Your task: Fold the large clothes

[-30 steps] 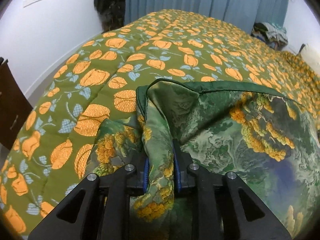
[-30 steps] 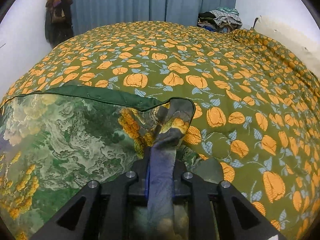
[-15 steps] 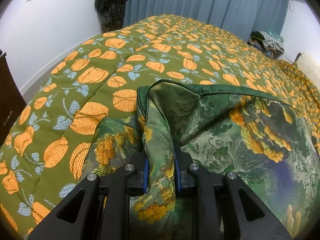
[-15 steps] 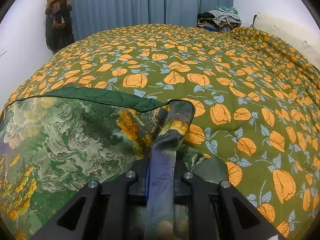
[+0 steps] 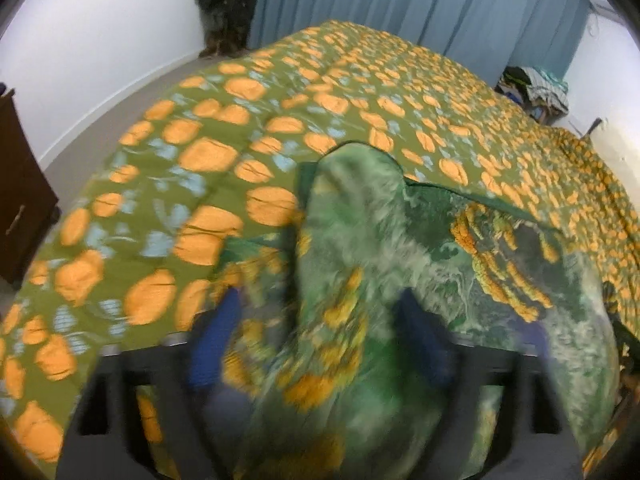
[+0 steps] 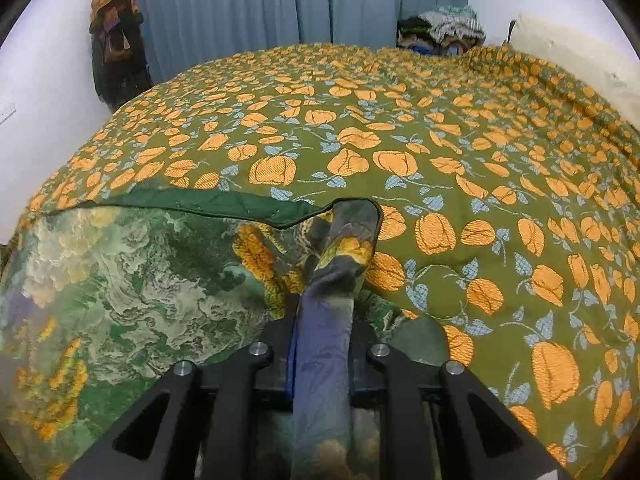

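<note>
A large green garment printed with a landscape and yellow clusters lies on the bed, its dark green hem towards the far side. In the left wrist view my left gripper is opening. Its blue pads stand wide apart, and a bunched corner of the garment rests loosely between them, blurred. In the right wrist view the garment spreads to the left. My right gripper pinches its other corner, a bluish twisted fold, and its jaws are starting to open though the pads still press the cloth.
An olive quilt with orange flowers covers the bed. Blue curtains hang behind it. A pile of clothes sits at the far right, dark clothes hang on the left wall, and a dark cabinet stands left of the bed.
My left gripper's jaws have sprung wide apart, letting go of the garment corner, and the gripper has lifted a little. The right gripper keeps its hold and has barely moved.
</note>
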`<state>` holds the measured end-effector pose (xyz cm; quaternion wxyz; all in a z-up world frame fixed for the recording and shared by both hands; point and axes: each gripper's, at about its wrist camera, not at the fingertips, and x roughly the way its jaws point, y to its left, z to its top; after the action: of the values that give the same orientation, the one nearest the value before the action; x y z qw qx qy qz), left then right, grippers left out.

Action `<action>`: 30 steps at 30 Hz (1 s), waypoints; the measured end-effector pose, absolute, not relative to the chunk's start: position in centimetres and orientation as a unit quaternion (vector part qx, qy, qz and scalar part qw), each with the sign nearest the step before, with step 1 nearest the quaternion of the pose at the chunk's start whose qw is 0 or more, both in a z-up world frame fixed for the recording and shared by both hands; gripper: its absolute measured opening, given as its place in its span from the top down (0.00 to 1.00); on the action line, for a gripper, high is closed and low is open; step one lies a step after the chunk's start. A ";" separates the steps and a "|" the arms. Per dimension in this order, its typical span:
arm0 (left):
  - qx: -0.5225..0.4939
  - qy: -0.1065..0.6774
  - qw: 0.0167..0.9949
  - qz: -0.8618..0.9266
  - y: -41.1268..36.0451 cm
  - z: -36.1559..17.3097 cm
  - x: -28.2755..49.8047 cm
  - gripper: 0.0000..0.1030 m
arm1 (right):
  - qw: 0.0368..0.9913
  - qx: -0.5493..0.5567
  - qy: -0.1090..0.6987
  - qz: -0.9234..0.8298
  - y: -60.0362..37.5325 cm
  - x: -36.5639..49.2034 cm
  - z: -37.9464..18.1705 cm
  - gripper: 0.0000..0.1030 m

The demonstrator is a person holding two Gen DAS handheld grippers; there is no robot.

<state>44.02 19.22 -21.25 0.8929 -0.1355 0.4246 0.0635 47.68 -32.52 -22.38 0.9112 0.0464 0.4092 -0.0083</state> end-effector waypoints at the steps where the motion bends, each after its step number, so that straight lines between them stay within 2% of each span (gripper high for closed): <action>1: -0.132 0.420 0.895 0.071 19.5 -20.4 43.2 0.12 | 0.910 0.056 0.410 -0.007 -33.1 47.5 -21.5 0.68; 2: -0.133 0.419 0.895 0.069 19.8 -19.7 42.5 0.12 | 0.913 0.062 0.403 -0.008 -33.5 47.0 -20.4 0.52; 3: -0.134 0.419 0.896 0.065 20.0 -19.3 42.0 0.12 | 0.919 0.066 0.388 -0.006 -33.8 46.2 -19.2 0.49; 8: -0.099 0.414 0.904 0.031 18.5 -16.8 38.6 0.08 | 0.932 0.037 0.357 0.055 -32.3 41.4 -15.1 0.49; 13: -0.098 0.431 0.897 0.002 16.4 -16.9 36.0 0.07 | 0.903 0.018 0.404 0.149 -29.0 36.9 -17.5 0.49; 16: -0.071 0.454 0.888 -0.003 14.1 -17.3 34.9 0.07 | 0.896 0.003 0.431 0.110 -29.6 36.2 -20.0 0.49; 20: -0.027 0.453 0.890 -0.034 10.1 -15.9 34.1 0.07 | 0.918 0.023 0.395 -0.023 -32.9 34.7 -19.4 0.49; 25: 0.001 0.443 0.888 -0.120 3.5 -14.1 36.1 0.03 | 0.954 0.042 0.292 0.045 -31.5 30.9 -16.7 0.49; 27: 0.008 0.455 0.877 -0.152 0.7 -14.7 38.1 0.03 | 0.953 0.020 0.287 0.096 -29.8 30.7 -17.3 0.49; 30: 0.043 0.493 0.851 -0.175 -3.0 -17.7 41.7 0.03 | 0.940 0.025 0.323 0.105 -29.7 32.0 -19.8 0.49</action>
<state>41.71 -2.99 -17.75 0.8510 0.0432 0.4934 -0.1745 31.97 -29.71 -19.79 0.9403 0.0246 0.3230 0.1046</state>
